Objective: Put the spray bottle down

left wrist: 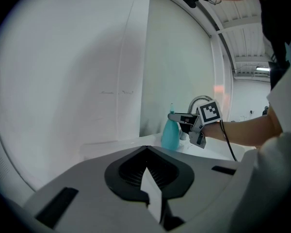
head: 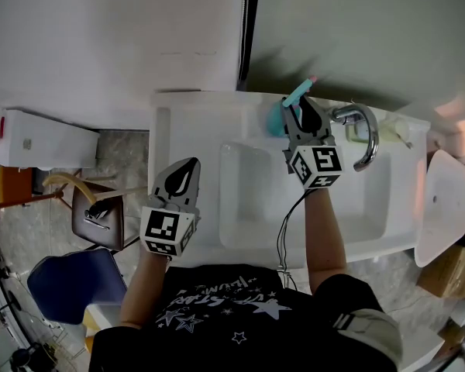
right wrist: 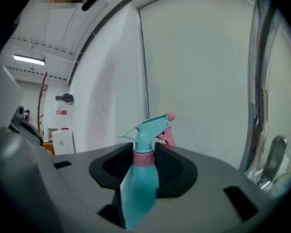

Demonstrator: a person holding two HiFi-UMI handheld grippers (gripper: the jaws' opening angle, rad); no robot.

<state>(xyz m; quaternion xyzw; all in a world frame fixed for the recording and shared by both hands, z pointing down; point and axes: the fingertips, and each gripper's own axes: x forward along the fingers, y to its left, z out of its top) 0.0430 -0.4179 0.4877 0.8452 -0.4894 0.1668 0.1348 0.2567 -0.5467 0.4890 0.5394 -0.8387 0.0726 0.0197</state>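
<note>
A teal spray bottle (head: 277, 118) with a pink trigger stands upright at the back ledge of the white sink (head: 186, 108), just left of the faucet (head: 364, 134). My right gripper (head: 294, 108) is shut on it, jaws at either side of its upper body below the pink collar (right wrist: 144, 158). In the left gripper view the bottle (left wrist: 170, 135) has its base down at the ledge; I cannot tell whether it rests there. My left gripper (head: 187, 165) is shut and holds nothing, hovering over the sink's left rim.
The chrome faucet (right wrist: 262, 81) arches close to the right of the bottle. The wall rises right behind the ledge. A white box (head: 46, 138), a brown chair (head: 101, 215) and a blue seat (head: 66, 285) stand left of the sink. A white lid (head: 446, 204) lies at the right.
</note>
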